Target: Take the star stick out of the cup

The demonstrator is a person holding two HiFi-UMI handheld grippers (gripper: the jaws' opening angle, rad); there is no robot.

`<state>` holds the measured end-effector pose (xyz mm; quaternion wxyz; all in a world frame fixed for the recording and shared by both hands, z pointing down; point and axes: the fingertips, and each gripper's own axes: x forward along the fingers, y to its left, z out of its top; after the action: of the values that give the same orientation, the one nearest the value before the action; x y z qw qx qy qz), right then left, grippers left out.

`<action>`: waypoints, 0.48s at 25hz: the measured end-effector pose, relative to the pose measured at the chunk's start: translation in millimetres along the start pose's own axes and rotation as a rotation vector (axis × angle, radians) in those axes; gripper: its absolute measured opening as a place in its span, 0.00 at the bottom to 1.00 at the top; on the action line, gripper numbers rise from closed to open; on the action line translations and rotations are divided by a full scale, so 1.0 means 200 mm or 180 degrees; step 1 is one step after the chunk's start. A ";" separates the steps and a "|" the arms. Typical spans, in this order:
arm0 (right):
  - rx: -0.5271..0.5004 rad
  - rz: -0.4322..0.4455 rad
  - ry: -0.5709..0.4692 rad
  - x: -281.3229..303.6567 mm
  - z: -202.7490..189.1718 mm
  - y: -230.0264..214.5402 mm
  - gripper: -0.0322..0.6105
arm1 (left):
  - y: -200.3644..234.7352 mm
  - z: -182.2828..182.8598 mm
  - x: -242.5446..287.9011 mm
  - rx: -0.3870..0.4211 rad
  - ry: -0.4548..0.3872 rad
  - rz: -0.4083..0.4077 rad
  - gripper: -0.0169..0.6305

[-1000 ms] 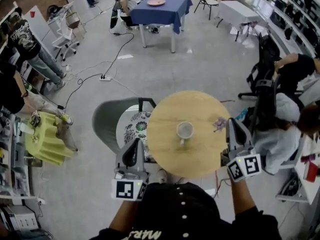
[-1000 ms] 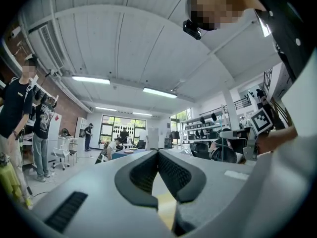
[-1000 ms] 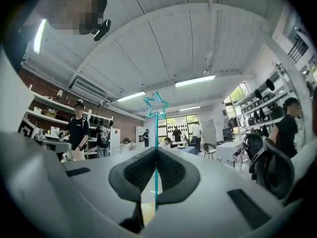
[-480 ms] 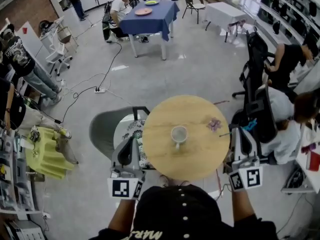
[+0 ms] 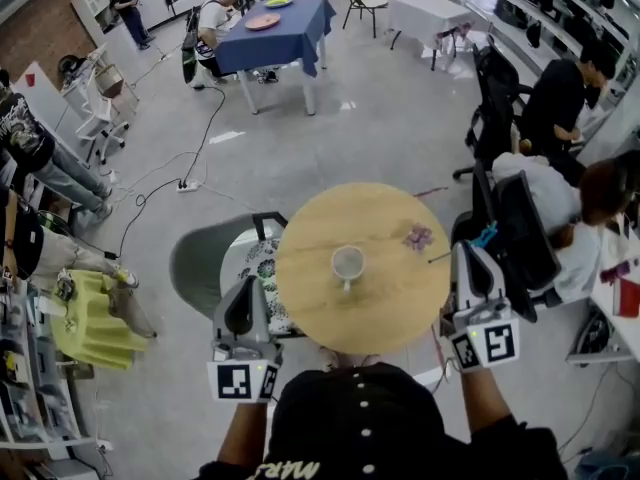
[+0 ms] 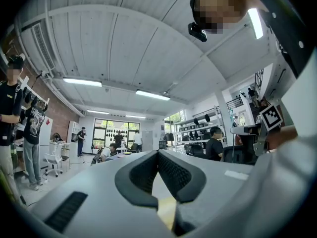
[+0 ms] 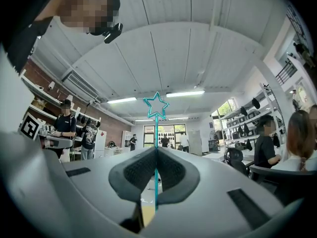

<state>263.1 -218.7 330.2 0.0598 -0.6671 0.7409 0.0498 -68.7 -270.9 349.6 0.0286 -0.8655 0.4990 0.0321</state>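
Observation:
A white cup [image 5: 347,264] stands upright in the middle of the round wooden table [image 5: 390,303], and nothing sticks out of it. My right gripper [image 5: 464,252] hovers at the table's right edge, clear of the cup. In the right gripper view this gripper [image 7: 156,151] is shut on the thin teal star stick [image 7: 156,133], whose outline star [image 7: 156,105] points up toward the ceiling. My left gripper [image 5: 241,290] hangs off the table's left edge. It [image 6: 158,155] is shut with nothing between its pads.
A small purple thing [image 5: 418,236] lies on the table near its right edge. A grey chair [image 5: 198,260] with a patterned cushion [image 5: 252,264] sits under the table's left side. Black office chairs and seated people [image 5: 525,223] crowd the right. A blue table [image 5: 270,30] stands far off.
The head view has drifted, so the table sits slightly further left in the frame. Both grippers stay shut beside the table, and the left one now sits a little lower in the frame.

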 end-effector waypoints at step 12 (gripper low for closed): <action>-0.0023 0.0070 0.0027 0.07 0.00 0.02 0.06 | 0.00 0.00 0.01 0.0026 0.0014 -0.0022 0.03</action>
<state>257.8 -232.7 328.3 0.0537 -0.6593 0.7482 0.0503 -67.2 -273.2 350.4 0.0311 -0.8672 0.4962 0.0280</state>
